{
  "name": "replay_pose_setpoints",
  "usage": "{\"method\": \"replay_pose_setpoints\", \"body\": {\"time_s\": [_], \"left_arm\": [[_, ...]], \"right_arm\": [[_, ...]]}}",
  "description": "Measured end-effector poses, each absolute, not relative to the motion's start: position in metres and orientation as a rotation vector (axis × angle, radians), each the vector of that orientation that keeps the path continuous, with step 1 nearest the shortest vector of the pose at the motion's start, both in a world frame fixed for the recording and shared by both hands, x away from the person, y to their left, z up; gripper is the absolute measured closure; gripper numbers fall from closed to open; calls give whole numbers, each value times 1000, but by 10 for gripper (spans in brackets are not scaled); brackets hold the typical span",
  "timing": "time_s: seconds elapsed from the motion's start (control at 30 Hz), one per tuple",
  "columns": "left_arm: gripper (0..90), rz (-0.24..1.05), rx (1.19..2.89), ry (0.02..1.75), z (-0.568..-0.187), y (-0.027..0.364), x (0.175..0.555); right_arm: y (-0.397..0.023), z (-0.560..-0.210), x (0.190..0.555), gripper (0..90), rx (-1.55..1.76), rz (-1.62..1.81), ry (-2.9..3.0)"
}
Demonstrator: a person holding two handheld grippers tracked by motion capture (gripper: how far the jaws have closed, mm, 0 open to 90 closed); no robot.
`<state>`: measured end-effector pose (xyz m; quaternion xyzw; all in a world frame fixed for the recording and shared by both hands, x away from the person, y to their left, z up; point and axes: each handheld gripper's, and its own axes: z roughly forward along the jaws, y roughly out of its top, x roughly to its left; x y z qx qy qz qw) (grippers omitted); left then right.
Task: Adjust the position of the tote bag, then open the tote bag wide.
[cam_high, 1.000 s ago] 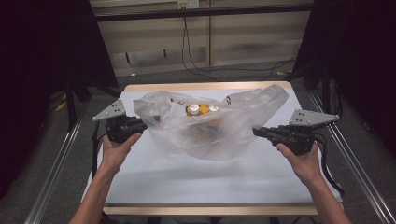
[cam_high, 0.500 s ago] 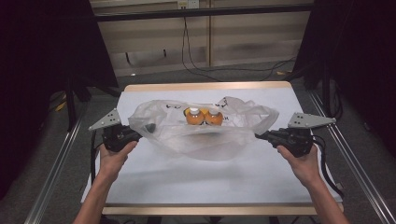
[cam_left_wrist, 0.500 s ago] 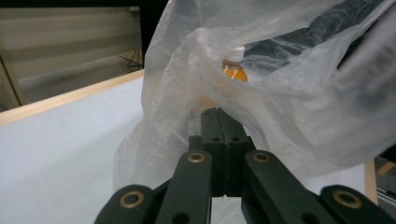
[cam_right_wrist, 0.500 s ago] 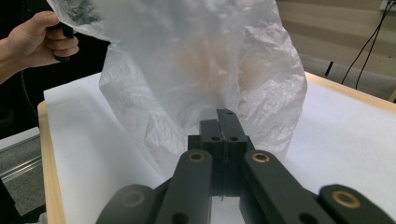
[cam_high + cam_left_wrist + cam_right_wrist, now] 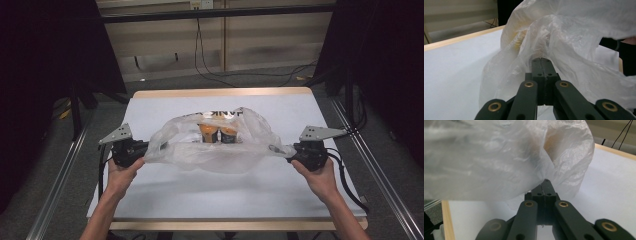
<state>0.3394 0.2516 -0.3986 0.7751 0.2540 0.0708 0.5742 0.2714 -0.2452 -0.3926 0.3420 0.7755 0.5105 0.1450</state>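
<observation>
Left gripper point(image 5: 145, 150) has its jaws pressed together, pinching the left edge of the clear plastic bag point(image 5: 220, 150); in the left gripper view the gripper point(image 5: 541, 60) has film bunched over its tips. Right gripper point(image 5: 290, 151) is clamped the same way on the bag's right edge, and the right gripper view shows the film gathered to a twist right at the gripper point(image 5: 546, 181). Left hand point(image 5: 122, 172) and right hand point(image 5: 317, 175) hold the gripper bodies from below, grey plates on top, cables trailing off.

The bag is stretched flat and wide between the two grippers, over the middle of the bench point(image 5: 150, 200), its lower side sagging onto or just above the white surface, can't tell which. Two orange cans point(image 5: 219, 134) stand side by side inside the bag, toward its back. Dark printed letters show at the bag's far edge, partly hidden.

Versus the earlier frames: a second ago the bag was bunched up and held higher, the cans showing their tops. Since then both hands have come down and moved apart, the bag is pulled wider and lower, and the cans sit closer to the bench. Both grips unchanged throughout, clamped on the same edges.
</observation>
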Motion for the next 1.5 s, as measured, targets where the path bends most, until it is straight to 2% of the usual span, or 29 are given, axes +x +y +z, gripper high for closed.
{"method": "replay_pose_setpoints", "body": {"time_s": [0.17,0.2,0.23,0.27,0.33,0.4,0.53,0.8,0.87,1.0,1.1,1.23,1.37,1.5], "left_arm": [[900,151,1800,568,-399,251,337],[895,160,1793,566,-398,251,336],[845,171,1787,569,-397,251,336],[784,172,1776,574,-396,251,335],[737,176,1761,572,-394,252,334],[664,189,1756,570,-391,253,333],[599,202,1745,555,-383,256,329],[477,258,1710,566,-364,268,318],[459,280,1719,559,-357,268,311],[446,322,1722,525,-344,268,295],[432,298,1700,460,-334,264,282],[402,293,1713,415,-329,253,271],[277,263,1725,417,-333,241,274],[231,272,1768,387,-337,225,274]], "right_arm": [[-247,-395,271,900,982,1503,2225],[-247,-395,270,825,972,1517,2219],[-247,-394,268,737,972,1533,2209],[-247,-393,267,695,976,1543,2198],[-248,-392,265,665,964,1548,2172],[-250,-390,263,592,957,1563,2162],[-255,-383,261,503,954,1603,2154],[-260,-370,246,409,952,1602,2126],[-260,-366,240,394,943,1600,2126],[-259,-357,231,302,913,1590,2123],[-253,-352,226,263,884,1600,2126],[-241,-350,226,256,864,1600,2132],[-237,-345,232,258,863,1616,2113],[-231,-341,238,286,839,1592,2114]]}}
